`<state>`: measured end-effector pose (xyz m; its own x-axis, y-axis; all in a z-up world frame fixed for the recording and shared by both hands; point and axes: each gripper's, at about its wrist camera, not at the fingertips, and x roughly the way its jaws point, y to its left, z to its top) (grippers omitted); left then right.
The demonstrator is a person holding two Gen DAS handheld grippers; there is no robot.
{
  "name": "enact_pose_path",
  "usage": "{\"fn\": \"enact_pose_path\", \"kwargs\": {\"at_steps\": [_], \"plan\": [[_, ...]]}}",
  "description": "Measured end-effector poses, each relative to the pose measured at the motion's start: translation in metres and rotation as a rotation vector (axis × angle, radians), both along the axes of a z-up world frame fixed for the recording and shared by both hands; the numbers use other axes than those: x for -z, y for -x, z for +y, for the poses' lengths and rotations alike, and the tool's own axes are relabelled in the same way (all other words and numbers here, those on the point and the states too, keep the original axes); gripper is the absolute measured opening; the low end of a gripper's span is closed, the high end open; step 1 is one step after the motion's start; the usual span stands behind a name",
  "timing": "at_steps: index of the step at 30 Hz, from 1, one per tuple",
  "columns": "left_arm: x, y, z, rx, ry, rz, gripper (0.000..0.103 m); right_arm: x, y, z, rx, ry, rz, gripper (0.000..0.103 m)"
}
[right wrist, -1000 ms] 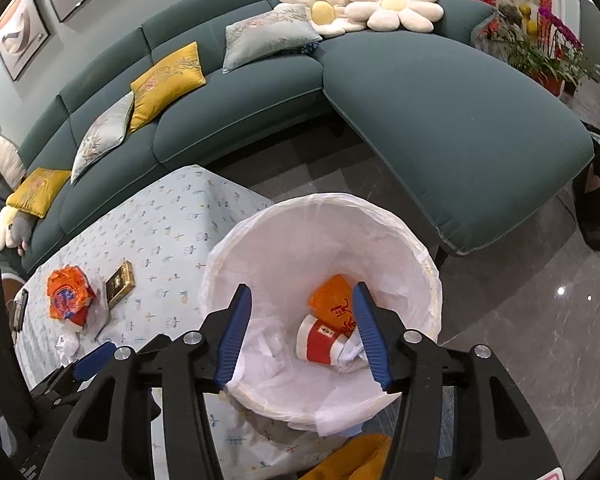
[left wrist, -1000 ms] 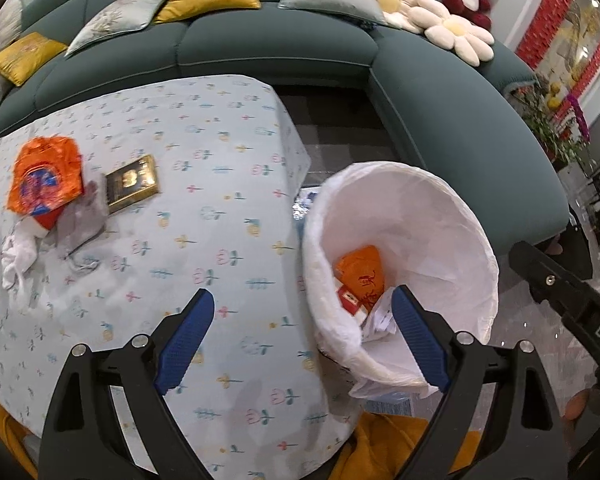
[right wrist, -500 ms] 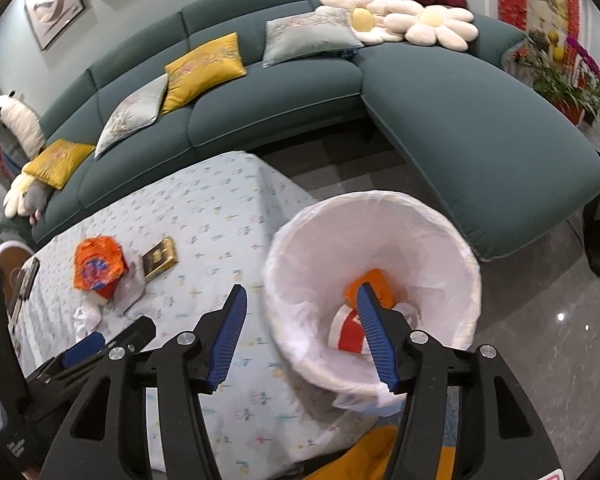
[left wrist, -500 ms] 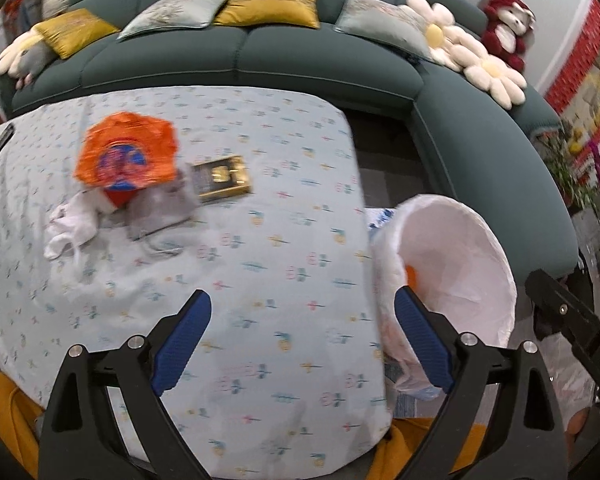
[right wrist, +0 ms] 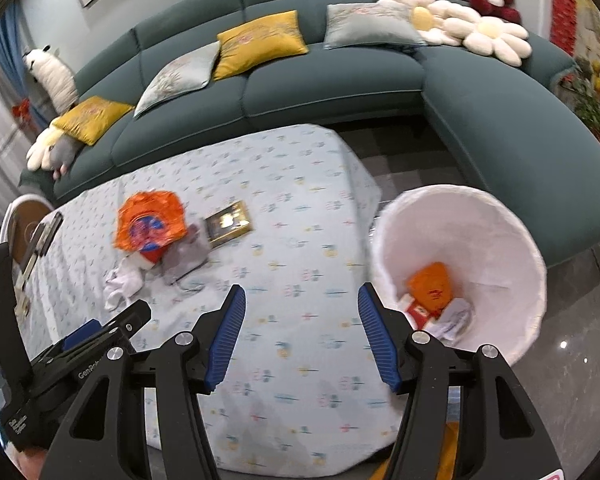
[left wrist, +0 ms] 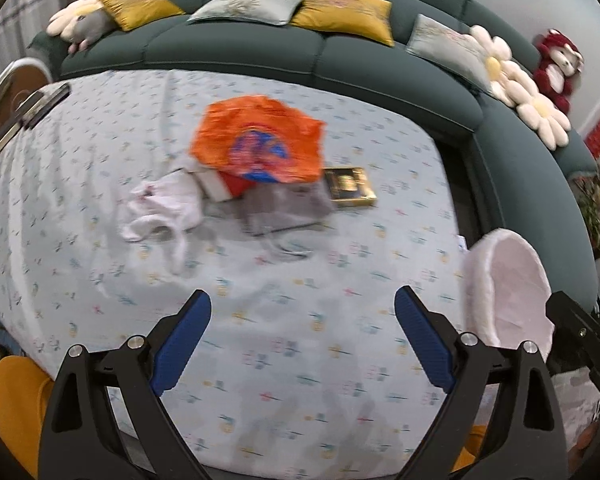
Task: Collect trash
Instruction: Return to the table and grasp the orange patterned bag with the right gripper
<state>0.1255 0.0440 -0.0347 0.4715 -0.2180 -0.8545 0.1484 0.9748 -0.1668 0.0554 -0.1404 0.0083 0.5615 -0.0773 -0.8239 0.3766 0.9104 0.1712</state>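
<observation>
**Trash inventory, table and bin**

Swung leftward since a second ago, my left gripper (left wrist: 302, 340) now faces the table (left wrist: 300, 380) rather than the bin (right wrist: 460, 220); fingers released, wide apart, nothing between them. Right gripper (right wrist: 302, 336): likewise spread and empty, above the tablecloth's near half.

On the table, one cluster: one orange wrapper (left wrist: 260, 144), one red-and-white carton (left wrist: 226, 188) under it, one white crumpled tissue (left wrist: 160, 208), one grey pouch (left wrist: 288, 204), one gold box (left wrist: 350, 186) touching the pouch.

In the bin, right of the table's edge: one orange packet (right wrist: 434, 284), one red cup (right wrist: 416, 312), white paper (right wrist: 456, 318).

I see bare cloth between both grippers and the cluster.
</observation>
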Motion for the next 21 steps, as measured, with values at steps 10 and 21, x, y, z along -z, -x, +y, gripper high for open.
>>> {"fn": "enact_pose_path", "kwargs": {"at_steps": [10,21], "plan": [[0.021,-0.036,0.056,-0.073,-0.037,0.017,0.089,0.018,-0.054,0.05,-0.093,-0.017,0.036,0.057],[0.061,-0.094,0.083,-0.11,-0.06,0.096,0.089,0.042,-0.143,0.088,-0.184,-0.048,0.057,0.057]]}}
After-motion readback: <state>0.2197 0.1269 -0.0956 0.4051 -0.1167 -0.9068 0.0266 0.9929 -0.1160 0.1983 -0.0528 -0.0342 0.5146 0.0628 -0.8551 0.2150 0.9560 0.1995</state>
